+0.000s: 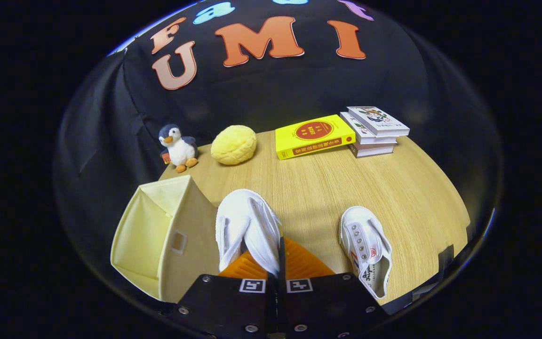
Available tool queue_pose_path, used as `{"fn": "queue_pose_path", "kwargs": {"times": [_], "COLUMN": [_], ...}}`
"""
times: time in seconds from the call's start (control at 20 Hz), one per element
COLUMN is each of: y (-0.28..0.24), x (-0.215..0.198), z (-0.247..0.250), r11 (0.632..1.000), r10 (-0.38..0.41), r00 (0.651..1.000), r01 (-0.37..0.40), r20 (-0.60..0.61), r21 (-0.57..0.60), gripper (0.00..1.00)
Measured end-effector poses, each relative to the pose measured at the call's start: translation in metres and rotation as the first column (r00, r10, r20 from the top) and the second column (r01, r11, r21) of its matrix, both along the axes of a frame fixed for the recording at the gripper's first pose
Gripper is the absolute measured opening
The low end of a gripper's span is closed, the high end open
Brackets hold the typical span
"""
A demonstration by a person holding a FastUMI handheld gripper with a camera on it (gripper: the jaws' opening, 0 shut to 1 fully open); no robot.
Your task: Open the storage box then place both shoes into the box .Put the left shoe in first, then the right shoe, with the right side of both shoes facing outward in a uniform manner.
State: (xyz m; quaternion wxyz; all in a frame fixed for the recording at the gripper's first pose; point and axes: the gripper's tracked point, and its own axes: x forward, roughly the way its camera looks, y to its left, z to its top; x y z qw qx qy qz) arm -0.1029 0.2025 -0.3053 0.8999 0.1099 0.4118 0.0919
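Note:
My gripper (273,256) is shut on a white canvas shoe (245,221), pinching the thin edge of its upper between the two fingers. The shoe hangs above the wooden table (346,183) with its toe pointing away from me. Just left of it stands the cream fabric storage box (158,235), lid off, its open inside visible. A second white shoe (365,247) lies flat on the table to the right of my fingers, its opening toward me and a printed insole showing.
At the far side of the table sit a penguin plush (178,147), a yellow bun-shaped cushion (234,144), a yellow book (314,136) and a short stack of white books (373,130). The table's edge curves close on the right.

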Motion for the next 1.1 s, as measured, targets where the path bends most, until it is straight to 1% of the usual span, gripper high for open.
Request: {"fn": "queue_pose_path", "kwargs": {"times": [0.15,0.3,0.4,0.65,0.85,1.0,1.1], "y": [0.032,0.073,0.102,0.175,0.216,0.232,0.243], "x": [0.007,0.013,0.011,0.003,-0.004,-0.01,-0.015], "z": [0.031,0.051,0.054,0.037,0.019,0.004,0.0], "r11": [0.998,0.994,0.991,0.983,0.975,0.979,0.978], "r10": [0.003,0.051,0.082,0.172,0.218,0.204,0.205], "r00": [1.0,0.999,0.996,0.979,0.962,0.949,0.936], "r01": [-0.002,-0.049,-0.079,-0.162,-0.208,-0.195,-0.186], "r20": [-0.017,-0.015,-0.029,-0.108,-0.166,-0.242,-0.285], "r21": [0.063,0.1,0.105,0.091,0.076,0.062,0.093], "gripper": [0.02,0.02,0.03,0.03,0.03,0.03,0.08]}}
